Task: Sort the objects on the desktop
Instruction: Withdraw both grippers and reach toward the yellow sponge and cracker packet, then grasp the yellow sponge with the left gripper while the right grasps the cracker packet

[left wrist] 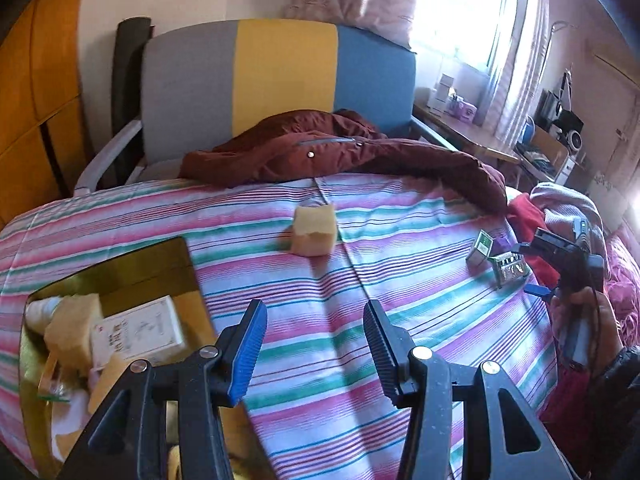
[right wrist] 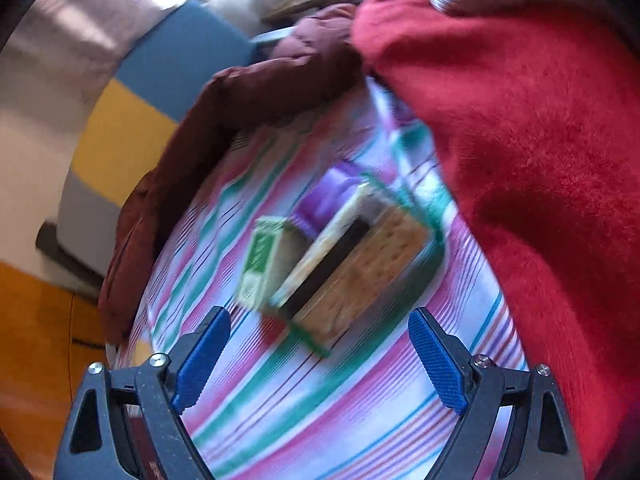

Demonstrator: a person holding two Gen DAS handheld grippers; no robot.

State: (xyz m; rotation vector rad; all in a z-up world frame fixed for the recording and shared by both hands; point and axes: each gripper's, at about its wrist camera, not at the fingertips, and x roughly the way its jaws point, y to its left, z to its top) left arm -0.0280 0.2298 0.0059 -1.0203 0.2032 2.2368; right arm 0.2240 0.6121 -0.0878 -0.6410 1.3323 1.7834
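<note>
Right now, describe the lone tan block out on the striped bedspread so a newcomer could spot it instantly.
Start at the chair back with grey, yellow and blue panels and come down past the maroon jacket to the striped bedspread. The tan block lies alone near the middle, just below the jacket. Unlike the small printed boxes at the right edge, it is plain, unprinted and roughly cube-shaped.

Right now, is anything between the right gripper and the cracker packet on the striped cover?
Nothing visible. The right gripper is open and empty, with only bare striped cover between it and the cracker packet. A green box touches the packet's left side and a red garment lies close on its right.
</note>
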